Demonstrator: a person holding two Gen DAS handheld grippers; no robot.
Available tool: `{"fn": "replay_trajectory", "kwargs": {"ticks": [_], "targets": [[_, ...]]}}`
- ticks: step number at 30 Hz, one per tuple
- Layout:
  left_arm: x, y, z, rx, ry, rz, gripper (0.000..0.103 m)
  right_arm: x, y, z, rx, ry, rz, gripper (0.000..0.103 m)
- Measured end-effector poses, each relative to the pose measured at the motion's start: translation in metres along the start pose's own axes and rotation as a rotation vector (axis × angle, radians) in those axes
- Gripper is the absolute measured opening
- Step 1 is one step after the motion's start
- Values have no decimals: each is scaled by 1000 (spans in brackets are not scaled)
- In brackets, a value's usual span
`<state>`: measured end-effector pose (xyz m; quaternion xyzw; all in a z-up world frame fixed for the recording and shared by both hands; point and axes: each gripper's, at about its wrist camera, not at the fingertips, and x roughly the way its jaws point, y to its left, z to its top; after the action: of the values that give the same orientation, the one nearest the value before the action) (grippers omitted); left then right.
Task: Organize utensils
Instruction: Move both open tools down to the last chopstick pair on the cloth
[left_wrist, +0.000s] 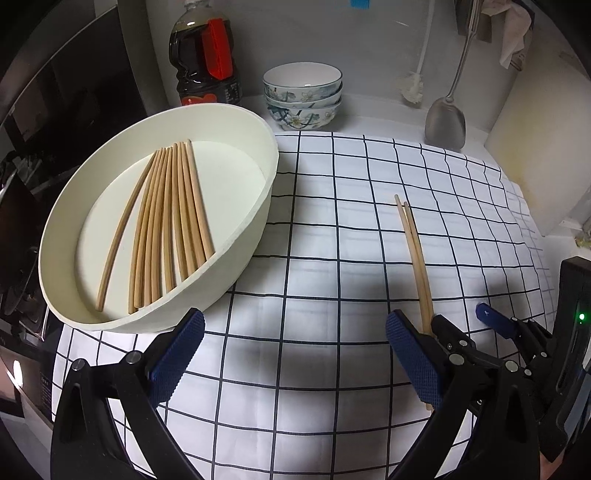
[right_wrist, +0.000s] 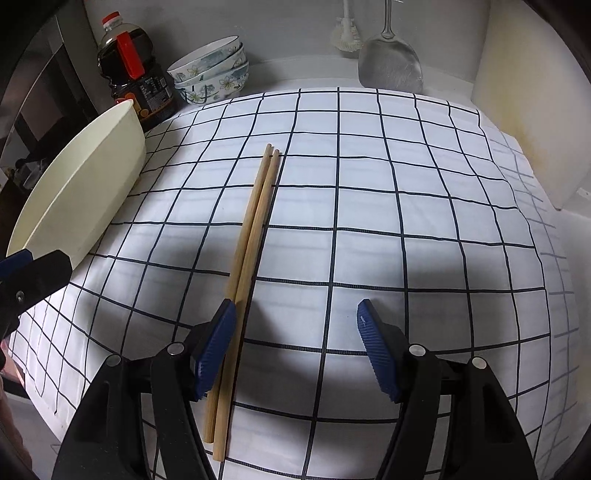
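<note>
A white oval tray (left_wrist: 258, 206) at the left holds several wooden chopsticks (left_wrist: 166, 221) side by side. Two more wooden chopsticks (right_wrist: 255, 229) lie together on the checked cloth (right_wrist: 369, 221); they also show in the left wrist view (left_wrist: 415, 254). My right gripper (right_wrist: 295, 325) is open low over the cloth, its left fingertip (right_wrist: 218, 343) beside the pair's near end, with the pair lying just inside that finger. My left gripper (left_wrist: 295, 332) is open and empty, just in front of the tray. The right gripper (left_wrist: 461, 317) shows at the lower right of the left wrist view.
A dark sauce bottle (left_wrist: 205, 59), stacked flowered bowls (left_wrist: 303, 96), a white brush (left_wrist: 413, 88) and a metal spatula (left_wrist: 445, 122) stand along the back wall. A white cutting board (left_wrist: 535, 155) leans at the right. A dark stove (left_wrist: 29, 184) lies left of the tray.
</note>
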<state>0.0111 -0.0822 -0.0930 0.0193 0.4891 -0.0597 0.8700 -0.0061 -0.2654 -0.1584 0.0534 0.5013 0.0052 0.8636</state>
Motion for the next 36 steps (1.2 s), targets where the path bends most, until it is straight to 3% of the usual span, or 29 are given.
{"fn": "replay_trajectory", "kwargs": {"ticks": [15, 18, 30, 36], "targets": [[2, -9, 0, 13, 1, -2, 97, -2, 22, -13, -161, -33, -81, 65], [2, -12, 0, 14, -2, -2, 97, -3, 19, -14, -164, -39, -64, 65], [27, -50, 2, 81, 26, -7, 97, -3, -45, -4, -80, -60, -73, 65], [51, -66, 3, 115, 52, 10, 97, -3, -69, 2, -102, -63, -65, 65]]}}
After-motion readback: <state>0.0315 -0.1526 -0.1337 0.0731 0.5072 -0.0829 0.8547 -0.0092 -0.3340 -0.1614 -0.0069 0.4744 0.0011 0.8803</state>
